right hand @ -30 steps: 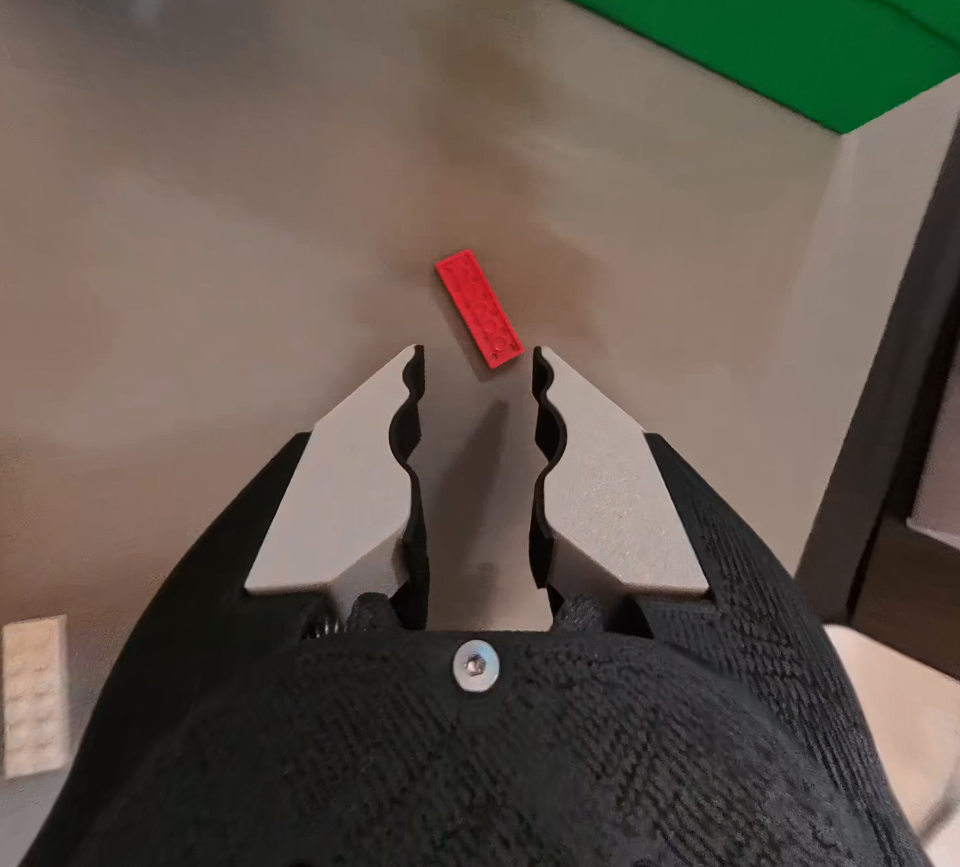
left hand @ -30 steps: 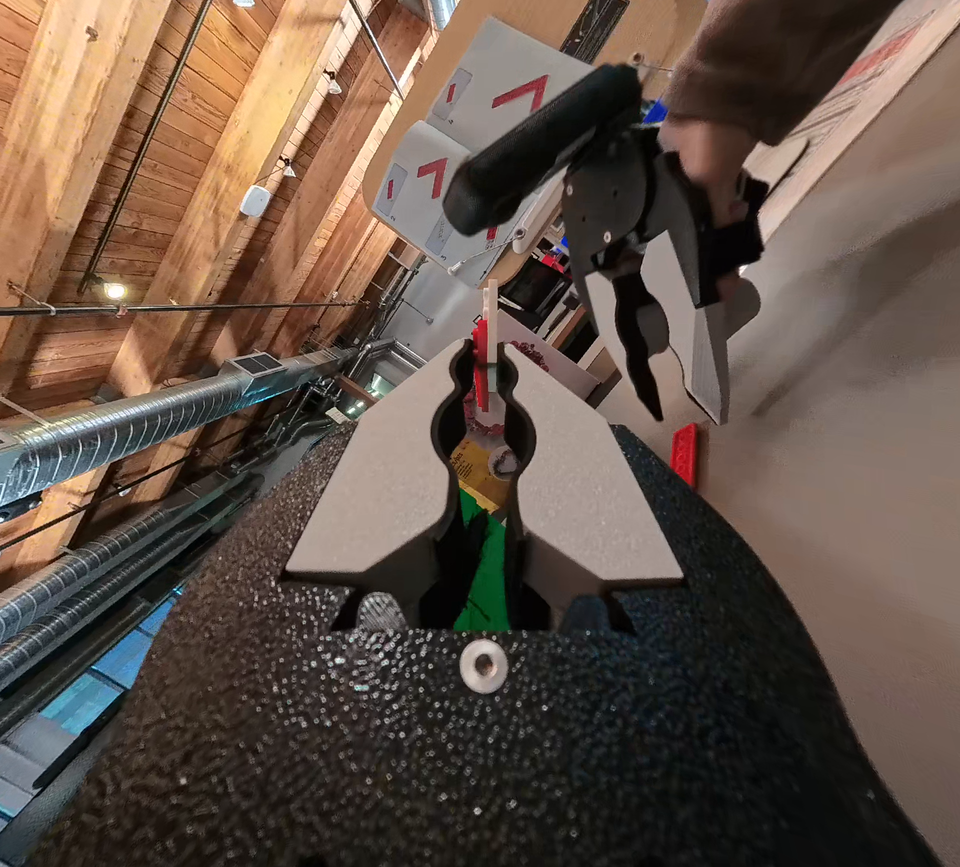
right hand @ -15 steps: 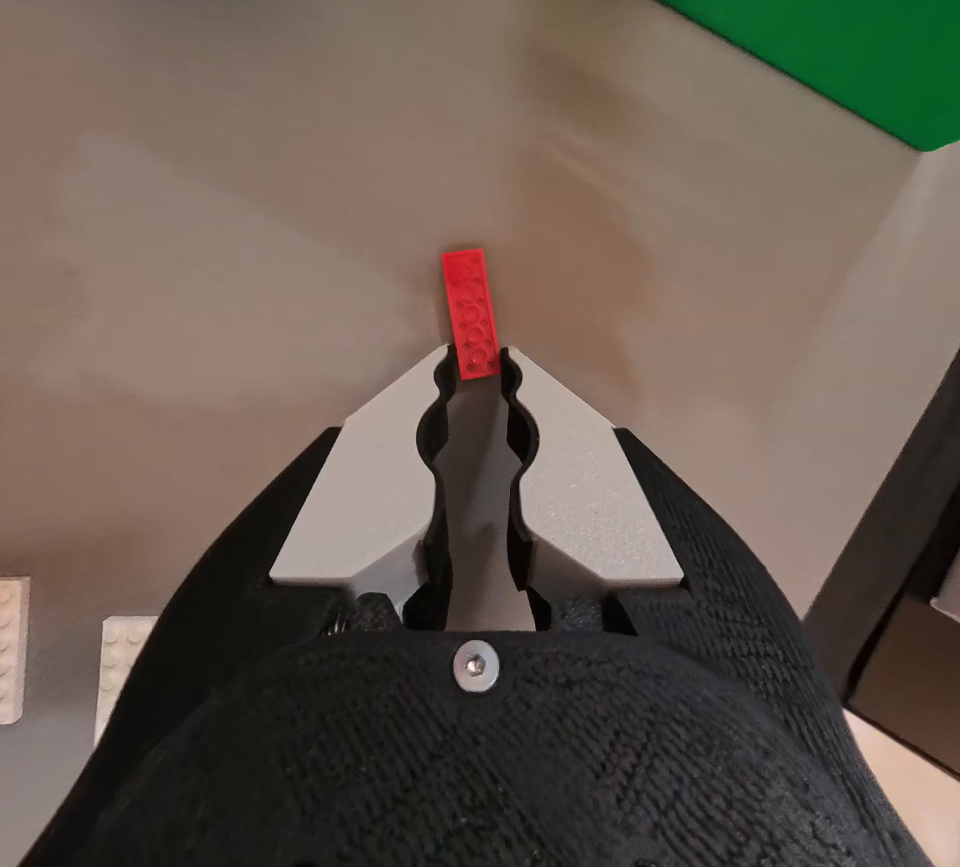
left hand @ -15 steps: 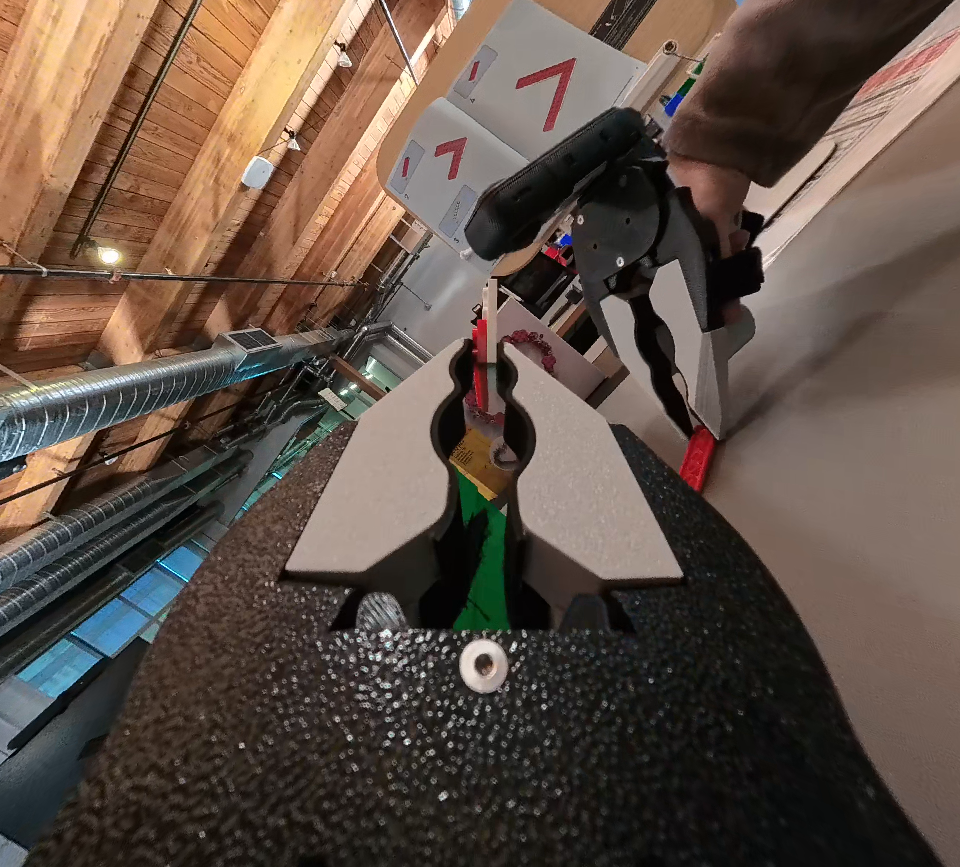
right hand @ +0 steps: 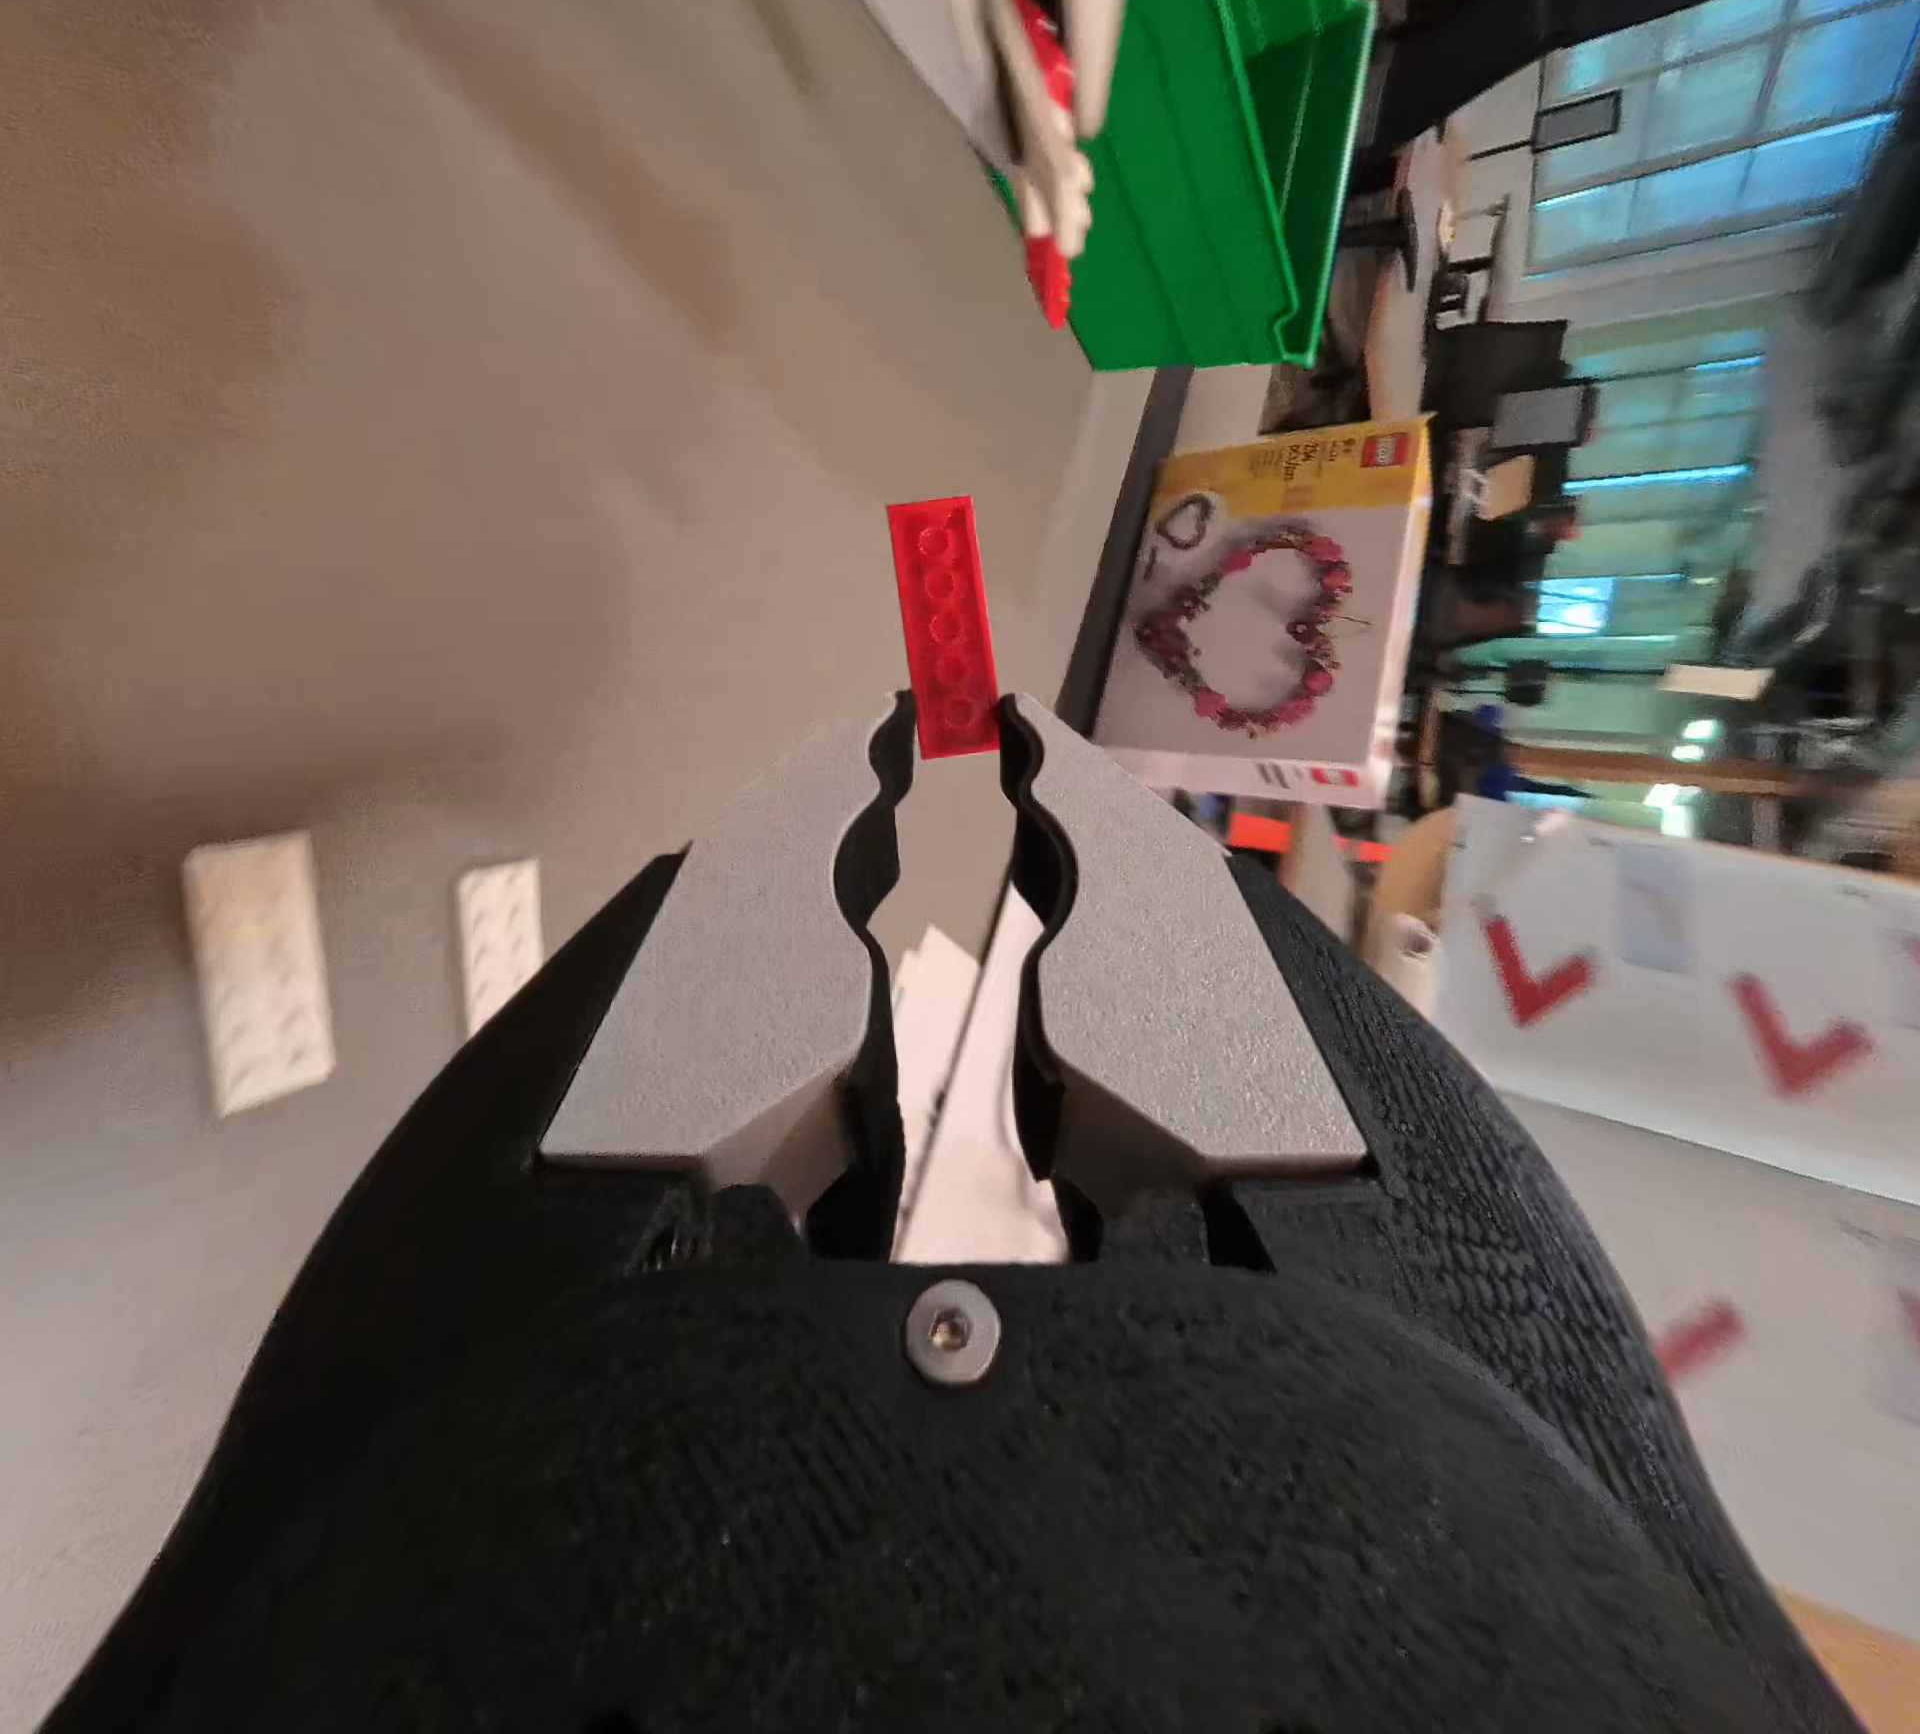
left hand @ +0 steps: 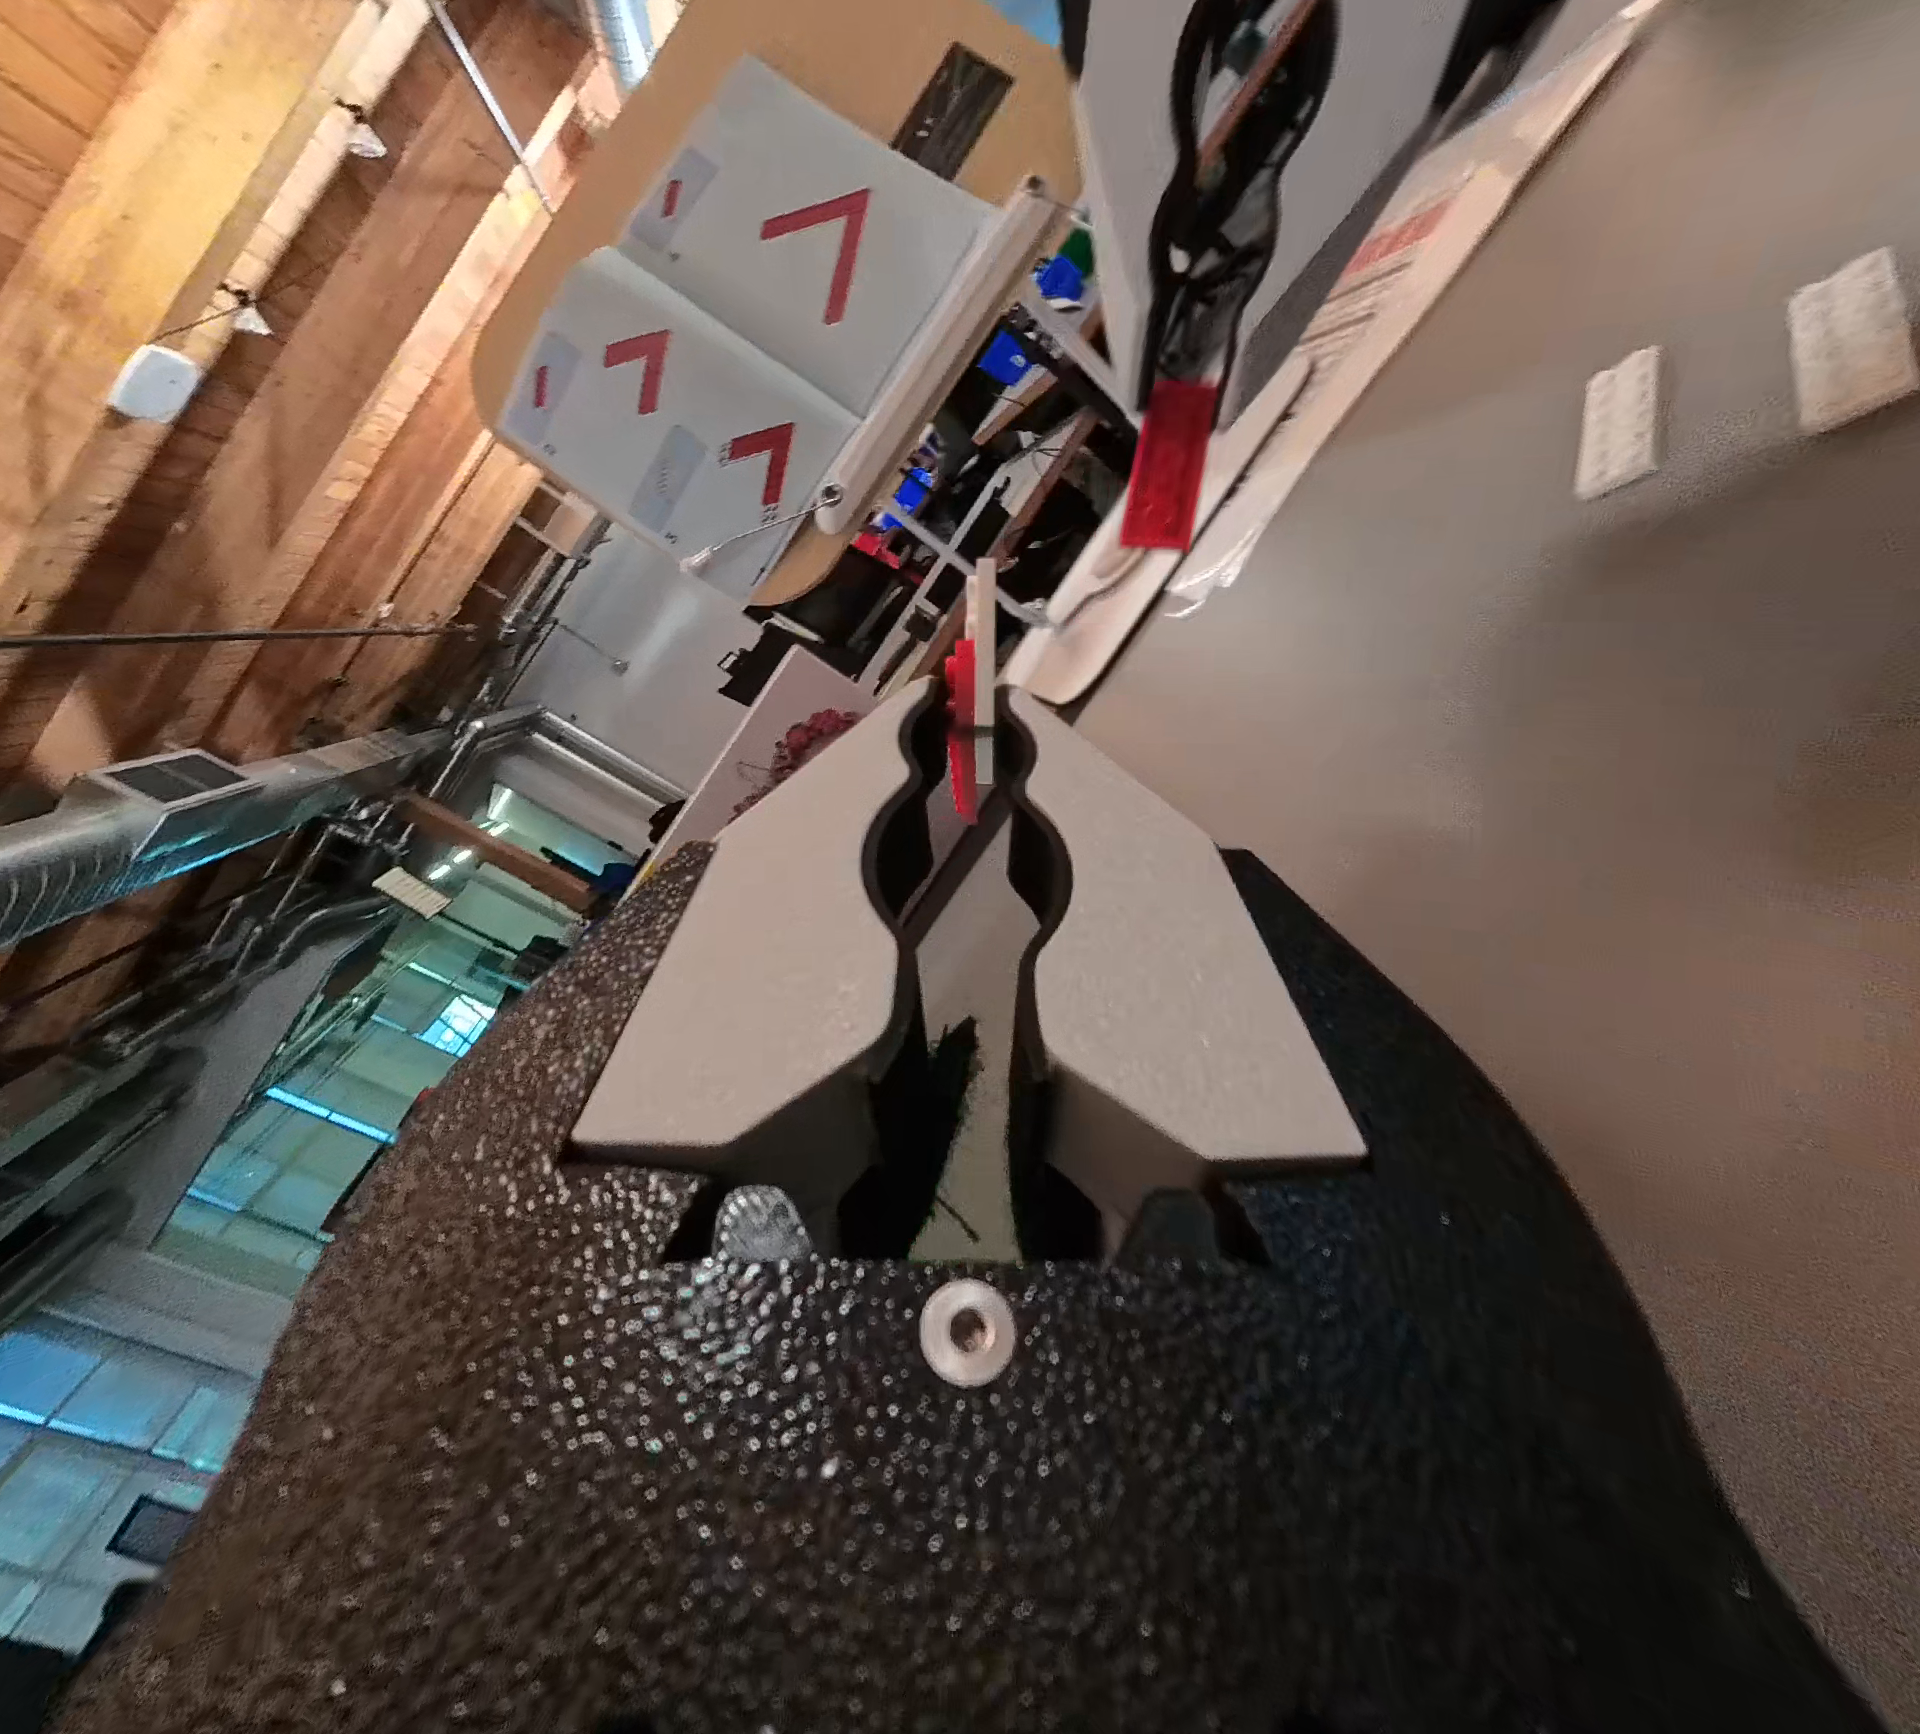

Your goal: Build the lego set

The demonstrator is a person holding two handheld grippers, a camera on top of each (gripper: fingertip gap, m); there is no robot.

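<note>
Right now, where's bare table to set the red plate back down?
Free: the grey tabletop between the two white plates and the green bin. Crowded: beside the bin, where the left gripper holds the red-and-white assembly, and the table edge by the set box. The right gripper holds the red plate.

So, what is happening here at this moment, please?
A person is building a lego set with a gripper in each hand. The right gripper is shut on a red plate, pinched at one end and held off the table. The left gripper is shut on a small red and white assembly and holds it in the air near the other gripper. Two white plates lie on the table. An open instruction booklet stands behind, with a green bin nearby.
</note>
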